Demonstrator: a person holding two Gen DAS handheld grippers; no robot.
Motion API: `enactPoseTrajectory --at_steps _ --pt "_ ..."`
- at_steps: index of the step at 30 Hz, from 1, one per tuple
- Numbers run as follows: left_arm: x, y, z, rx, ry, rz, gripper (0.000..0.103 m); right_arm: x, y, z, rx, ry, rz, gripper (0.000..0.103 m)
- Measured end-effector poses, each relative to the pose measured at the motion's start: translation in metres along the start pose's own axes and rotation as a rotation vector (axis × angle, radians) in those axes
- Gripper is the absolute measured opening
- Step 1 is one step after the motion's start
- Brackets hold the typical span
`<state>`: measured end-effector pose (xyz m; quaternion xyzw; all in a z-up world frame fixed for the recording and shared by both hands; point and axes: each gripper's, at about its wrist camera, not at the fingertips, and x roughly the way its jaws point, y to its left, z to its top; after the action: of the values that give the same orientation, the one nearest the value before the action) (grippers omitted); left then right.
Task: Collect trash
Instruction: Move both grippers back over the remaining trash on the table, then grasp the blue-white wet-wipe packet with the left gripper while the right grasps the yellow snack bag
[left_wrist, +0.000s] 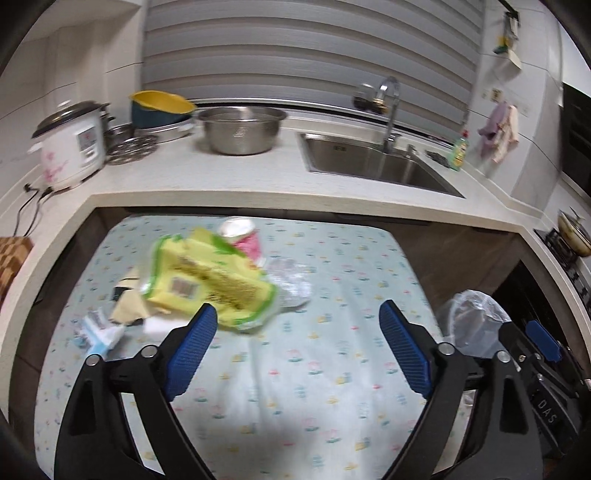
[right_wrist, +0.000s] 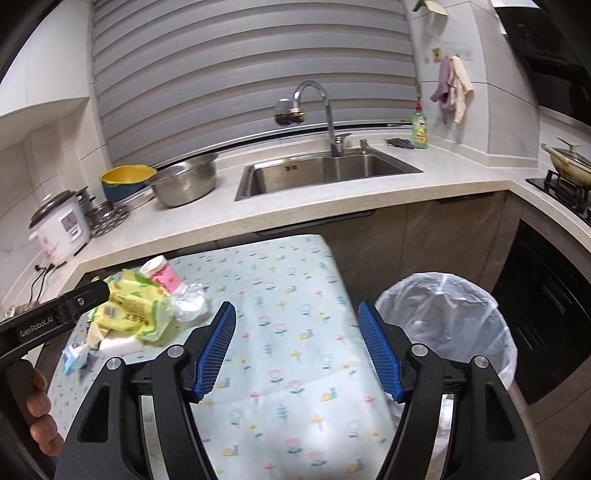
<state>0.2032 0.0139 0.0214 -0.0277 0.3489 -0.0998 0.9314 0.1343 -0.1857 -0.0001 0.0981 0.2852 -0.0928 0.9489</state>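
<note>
Both claws are spread wide with nothing between the pads: the left gripper (left_wrist: 297, 341) and the right gripper (right_wrist: 297, 350) hang over the flowered table (left_wrist: 332, 369). The trash pile, topped by a yellow wrapper (left_wrist: 207, 280) beside a pink cup (left_wrist: 243, 236) and crumpled clear plastic (left_wrist: 291, 280), lies ahead and left of the left gripper. The wrapper's long axis runs from far-left to near-right, its near end just beside the left pad (left_wrist: 192, 350), so the left hand looks the nearer; the lined bin (right_wrist: 443, 325) stands off the table's right edge, just beside the right gripper.
</note>
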Motion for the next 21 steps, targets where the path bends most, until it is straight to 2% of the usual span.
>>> enactPoseTrajectory --at_steps 8,21 --pt "-0.002 0.083 -0.010 -0.101 0.033 0.106 0.088 0.012 0.062 -0.008 -0.073 0.031 0.065 0.066" --pt "-0.001 0.177 -0.026 -0.202 0.066 0.219 0.088 0.042 0.143 -0.020 -0.162 0.085 0.146 0.066"
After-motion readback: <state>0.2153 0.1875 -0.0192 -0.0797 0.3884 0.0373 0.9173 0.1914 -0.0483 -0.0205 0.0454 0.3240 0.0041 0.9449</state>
